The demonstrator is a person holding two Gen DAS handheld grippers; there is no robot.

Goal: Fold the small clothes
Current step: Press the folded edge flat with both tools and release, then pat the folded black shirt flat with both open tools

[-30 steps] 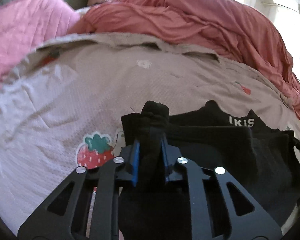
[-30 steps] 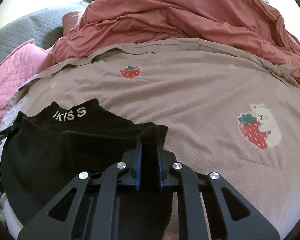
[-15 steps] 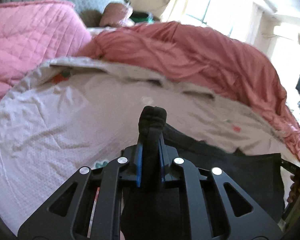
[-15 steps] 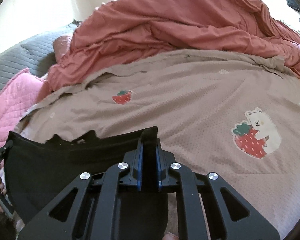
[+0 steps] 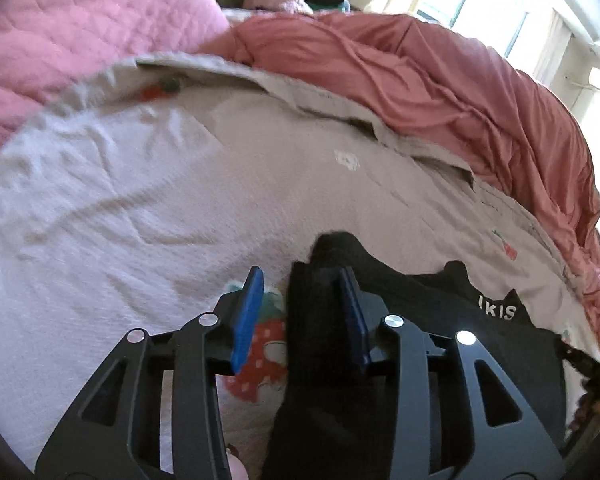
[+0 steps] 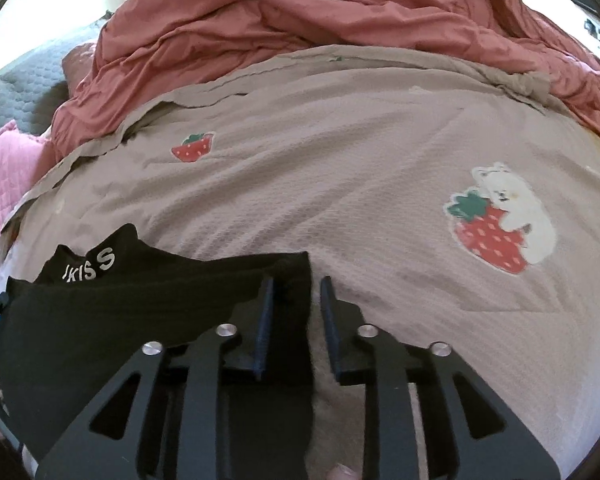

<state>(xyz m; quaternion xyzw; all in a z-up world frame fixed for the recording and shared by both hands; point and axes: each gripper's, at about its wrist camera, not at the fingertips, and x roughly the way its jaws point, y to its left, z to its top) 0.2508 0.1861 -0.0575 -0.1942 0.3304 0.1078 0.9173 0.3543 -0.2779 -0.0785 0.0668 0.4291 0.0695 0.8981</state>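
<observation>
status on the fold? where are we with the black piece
Done: black garment lies doubled over on the strawberry sheet, waistband lettering showing at its far edge. In hand: nothing gripped; left gripper and right gripper are both open, fabric loose between the fingers. Left: probably one more fold, or smoothing.

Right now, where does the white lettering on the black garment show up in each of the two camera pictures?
Left wrist view: the white lettering sits low right, on the black garment, right of the fingers.
Right wrist view: the lettering sits low left, left of the fingers.
Shared landmark: the rust-red duvet bunched along the top of both pictures.
</observation>
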